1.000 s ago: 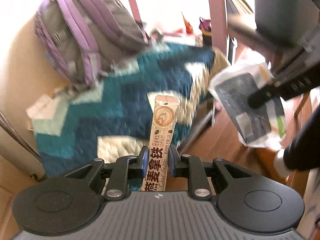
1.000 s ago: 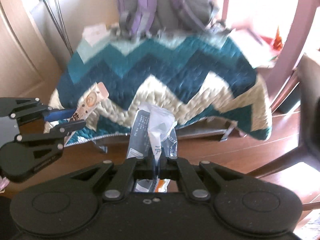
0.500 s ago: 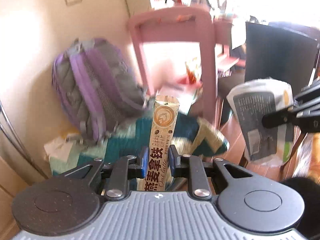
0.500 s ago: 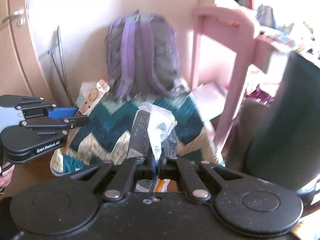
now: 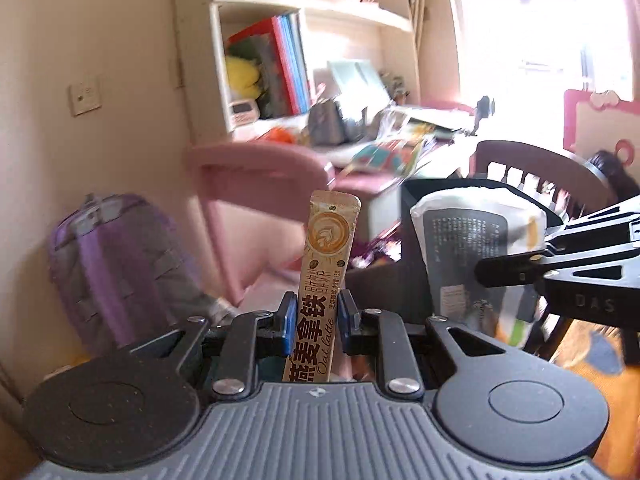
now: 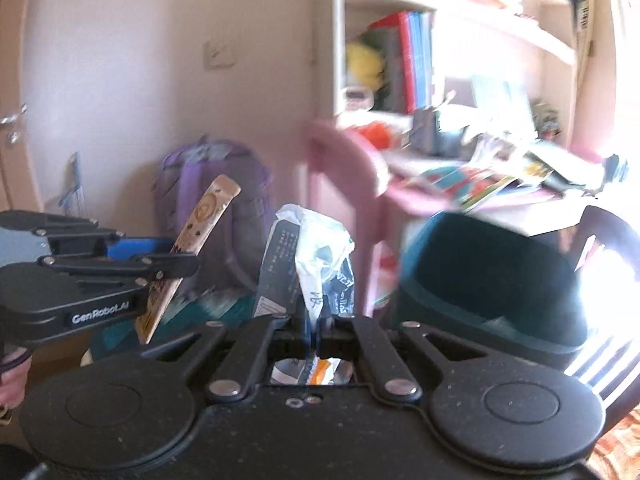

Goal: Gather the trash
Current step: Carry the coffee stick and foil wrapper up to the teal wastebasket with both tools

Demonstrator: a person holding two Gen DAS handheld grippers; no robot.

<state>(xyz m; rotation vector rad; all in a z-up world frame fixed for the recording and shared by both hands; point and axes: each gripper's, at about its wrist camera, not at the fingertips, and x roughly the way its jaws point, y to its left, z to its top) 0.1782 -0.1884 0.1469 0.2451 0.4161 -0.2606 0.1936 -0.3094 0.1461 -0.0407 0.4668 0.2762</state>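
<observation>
Both loads are airborne: left gripper clamps the tall tan oat-latte sachet, right gripper pinches the crumpled white-and-grey plastic wrapper by a thin fold that could slip before reaching the dark teal bin.

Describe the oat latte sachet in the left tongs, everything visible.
The oat latte sachet is a long, narrow stick pack, tan-gold and glossy like foil or plastic film, with a round latte-art emblem near its flat crimped top, coffee-bean marks, bold dark Chinese characters and the script "Oat latte". It stands nearly upright, leaning slightly right, looks sealed and uncrumpled. The left tongs pinch its lower part between blue pads; nothing else touches it.
</observation>
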